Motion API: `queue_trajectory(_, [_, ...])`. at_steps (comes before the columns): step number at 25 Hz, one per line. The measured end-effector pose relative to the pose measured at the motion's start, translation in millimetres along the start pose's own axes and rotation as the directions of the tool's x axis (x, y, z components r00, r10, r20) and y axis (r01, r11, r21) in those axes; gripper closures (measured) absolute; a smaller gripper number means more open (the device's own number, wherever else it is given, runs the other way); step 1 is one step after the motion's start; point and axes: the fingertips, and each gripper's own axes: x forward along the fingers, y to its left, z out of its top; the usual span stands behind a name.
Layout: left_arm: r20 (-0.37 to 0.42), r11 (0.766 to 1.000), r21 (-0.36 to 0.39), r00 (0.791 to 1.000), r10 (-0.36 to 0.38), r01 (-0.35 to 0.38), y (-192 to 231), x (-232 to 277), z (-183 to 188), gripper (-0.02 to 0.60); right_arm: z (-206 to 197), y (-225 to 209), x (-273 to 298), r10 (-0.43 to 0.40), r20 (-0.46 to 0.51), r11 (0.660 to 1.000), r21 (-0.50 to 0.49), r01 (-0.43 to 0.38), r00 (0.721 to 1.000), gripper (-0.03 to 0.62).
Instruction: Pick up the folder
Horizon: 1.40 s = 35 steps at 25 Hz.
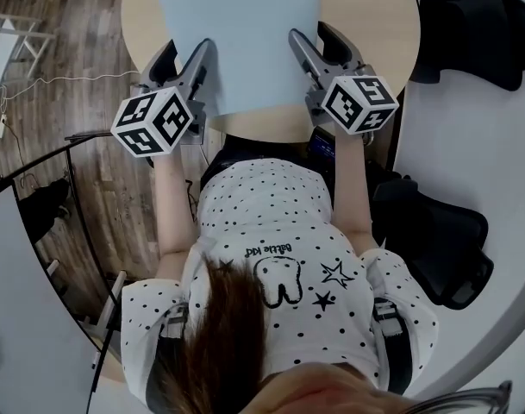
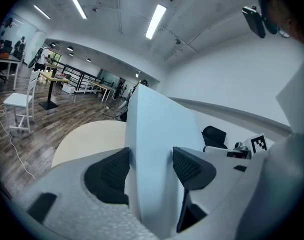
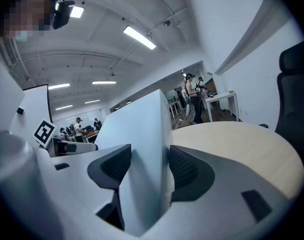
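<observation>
A light blue folder (image 1: 245, 33) is held over the round beige table (image 1: 370, 15). My left gripper (image 1: 200, 63) is shut on the folder's near left edge, and my right gripper (image 1: 303, 50) is shut on its near right edge. In the left gripper view the folder (image 2: 156, 129) stands on edge between the two black pads (image 2: 114, 171), which are closed on it. The right gripper view shows the same: the folder (image 3: 142, 129) rises between the pads (image 3: 184, 169) with both pressed on it.
Black office chairs stand at the right (image 1: 473, 24) and lower right (image 1: 439, 231). A white desk (image 1: 478, 136) runs along the right side. The wood floor (image 1: 55, 76) with a loose cable lies to the left. The person's body fills the lower middle of the head view.
</observation>
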Motion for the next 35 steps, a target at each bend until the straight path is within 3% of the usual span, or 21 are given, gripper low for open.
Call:
queue_trajectory(16, [0.115,0.997,0.074,0.992,-0.047,0.039,-40,-15,52,0.307,54,9,-29,0.005,0.112,0.999,-0.048,0.000,0.994,0.359])
queue_trajectory(21, [0.162,0.992,0.123,0.986,-0.049,0.029,-49,-23,69,0.307,68,17,-35,0.017,0.148,0.998,-0.059,-0.008,0.989,0.359])
queue_trajectory(35, [0.271,0.986,0.162,0.959,-0.081,0.037,-68,-35,97,0.307,108,30,-49,0.043,0.244,0.991,-0.136,-0.010,0.969,0.359])
